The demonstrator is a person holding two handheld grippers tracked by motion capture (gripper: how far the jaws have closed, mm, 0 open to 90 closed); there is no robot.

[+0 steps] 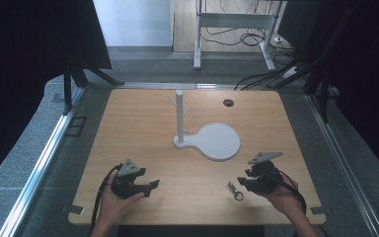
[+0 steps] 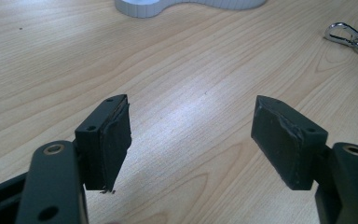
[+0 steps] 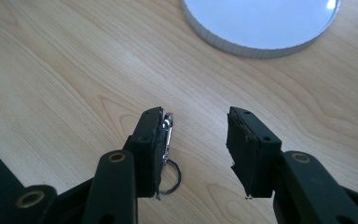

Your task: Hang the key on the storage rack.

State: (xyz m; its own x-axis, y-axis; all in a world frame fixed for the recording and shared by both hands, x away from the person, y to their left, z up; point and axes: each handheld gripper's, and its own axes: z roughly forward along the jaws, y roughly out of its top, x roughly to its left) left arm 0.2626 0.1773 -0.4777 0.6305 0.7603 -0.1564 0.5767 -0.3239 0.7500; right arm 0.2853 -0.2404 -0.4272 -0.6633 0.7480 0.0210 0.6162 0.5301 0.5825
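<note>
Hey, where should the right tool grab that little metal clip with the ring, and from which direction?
Grip the metal clip across its long snap body, coming down from above: it lies flat on the table. The right tool straddles it, jaws apart, one pad beside it.

No text, label, brand, number or sign can be read anywhere in these pictures, neither on the things lying ahead of the claws nor on the claws themselves.
</note>
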